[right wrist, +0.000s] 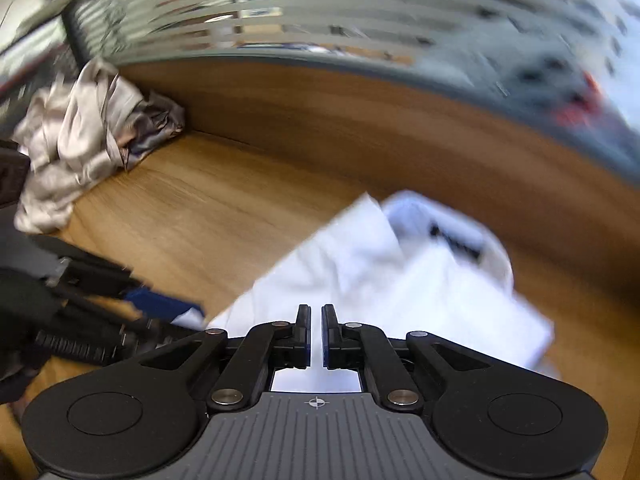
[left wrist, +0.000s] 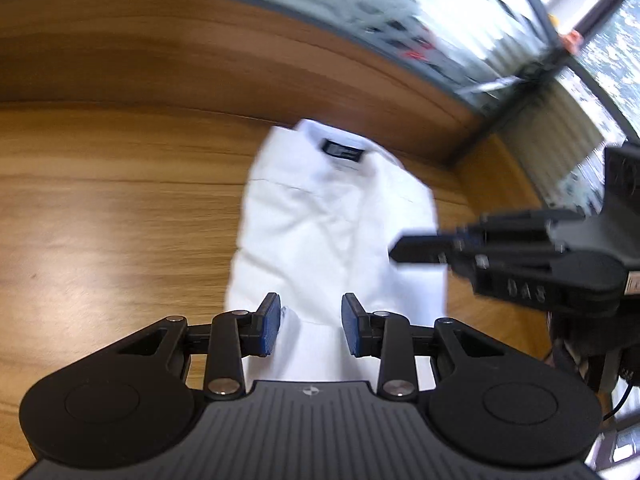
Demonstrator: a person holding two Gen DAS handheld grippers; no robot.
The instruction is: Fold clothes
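**White shirt mostly folded, both grippers hovering at the near hem**

The white shirt (left wrist: 336,224) lies on the wooden counter (left wrist: 100,208), already in a narrow folded shape: collar and dark neck label (left wrist: 345,151) at the far end, hem at the near end. Looks like the sides are tucked in, so my guess is the next fold runs bottom-to-top, which would explain why both tools sit at the near end.

The left gripper (left wrist: 311,322) hangs over the near hem with its jaws partly apart. The blue pads (left wrist: 269,322) straddle the cloth, but I can't see them pressing on anything, so I'd call it released.

The right gripper (right wrist: 316,334) comes in from the right over the shirt's near-right part. Its jaws are pinched nearly together with just a thin slit showing. Whether fabric is caught in there, I can't tell; the right wrist view is blurry and only shows white behind the gap.

A rumpled grey pile of clothes (right wrist: 80,136) waits in the far-left corner, well apart from the shirt, probably next in line.
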